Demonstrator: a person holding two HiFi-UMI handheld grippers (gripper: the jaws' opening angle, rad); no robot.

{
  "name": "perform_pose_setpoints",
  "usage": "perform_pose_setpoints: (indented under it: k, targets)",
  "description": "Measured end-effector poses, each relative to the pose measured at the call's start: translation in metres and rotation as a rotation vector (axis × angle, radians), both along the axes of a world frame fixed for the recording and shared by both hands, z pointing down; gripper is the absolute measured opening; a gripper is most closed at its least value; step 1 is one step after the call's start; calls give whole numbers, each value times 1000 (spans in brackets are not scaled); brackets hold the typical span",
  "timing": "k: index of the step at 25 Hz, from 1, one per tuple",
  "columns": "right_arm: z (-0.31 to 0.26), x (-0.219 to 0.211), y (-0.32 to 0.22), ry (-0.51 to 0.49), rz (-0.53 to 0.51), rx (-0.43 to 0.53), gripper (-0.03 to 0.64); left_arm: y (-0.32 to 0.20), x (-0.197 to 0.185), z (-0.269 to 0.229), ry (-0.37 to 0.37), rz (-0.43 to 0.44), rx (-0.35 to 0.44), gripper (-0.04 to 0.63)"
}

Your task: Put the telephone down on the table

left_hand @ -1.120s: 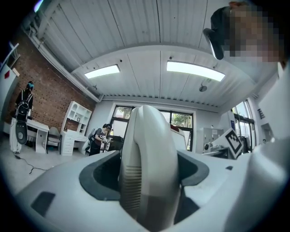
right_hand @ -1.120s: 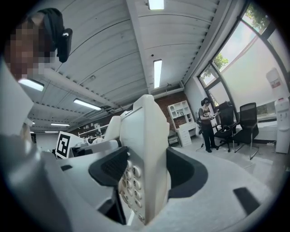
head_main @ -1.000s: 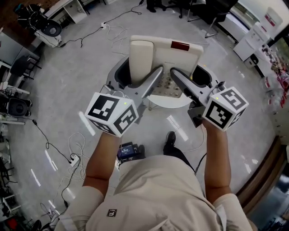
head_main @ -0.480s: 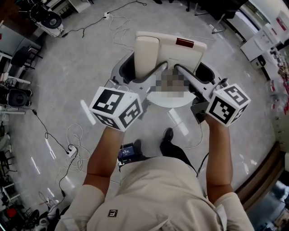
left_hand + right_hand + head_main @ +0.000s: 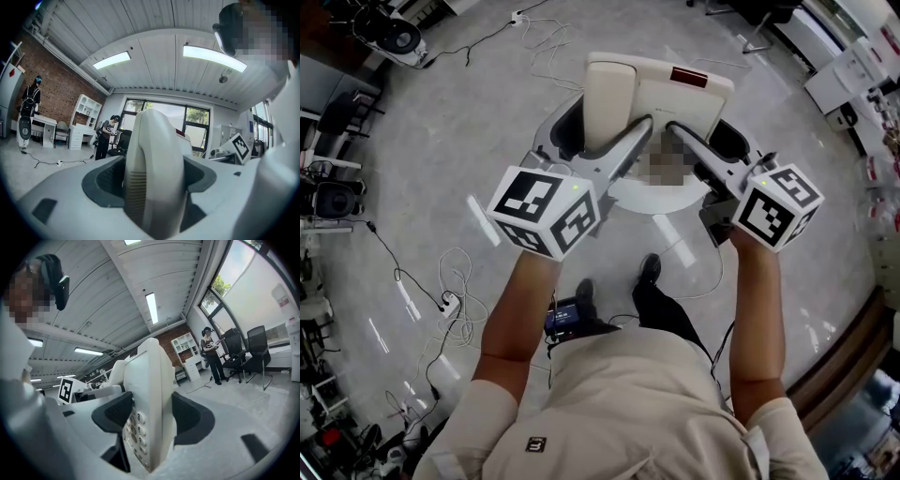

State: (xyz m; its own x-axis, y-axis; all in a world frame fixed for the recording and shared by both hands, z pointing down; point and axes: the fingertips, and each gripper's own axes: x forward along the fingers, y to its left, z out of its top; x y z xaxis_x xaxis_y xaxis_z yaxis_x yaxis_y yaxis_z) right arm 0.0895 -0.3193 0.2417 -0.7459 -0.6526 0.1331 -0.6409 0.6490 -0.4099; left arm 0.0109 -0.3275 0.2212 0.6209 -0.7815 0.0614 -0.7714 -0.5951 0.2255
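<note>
While the telephone (image 5: 684,94) hangs over the table (image 5: 661,199), left gripper (image 5: 150,180) fingers clamp its handset (image 5: 607,103), right gripper (image 5: 147,425) fingers its base (image 5: 150,380), for balance.

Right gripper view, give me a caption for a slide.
Right gripper shut on the telephone, held edge-on with its keypad showing.

- A robotics lab or workshop, set in an open, loft-like office hall.
- A bare brick wall (image 5: 51,89) meets a white ribbed ceiling (image 5: 154,56) with long strip lights (image 5: 111,59).
- Tall windows (image 5: 243,273) run along one side.
- The polished grey floor (image 5: 441,169) is strewn with loose cables (image 5: 398,277) and a power strip (image 5: 450,330).
- There are white shelving (image 5: 86,115) and black office chairs (image 5: 258,350).
- Other people (image 5: 209,352) stand about with gear on their heads, handling devices.
- Dark equipment (image 5: 333,199) crowds the floor's edge.
</note>
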Motion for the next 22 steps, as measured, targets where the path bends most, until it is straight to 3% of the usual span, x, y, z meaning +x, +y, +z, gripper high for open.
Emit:
perform_pose_setpoints:
  k: [22]
  targets:
    - [83,10,-33,-39,15,-89,256,-35,9,84,-32,-3,-111,353]
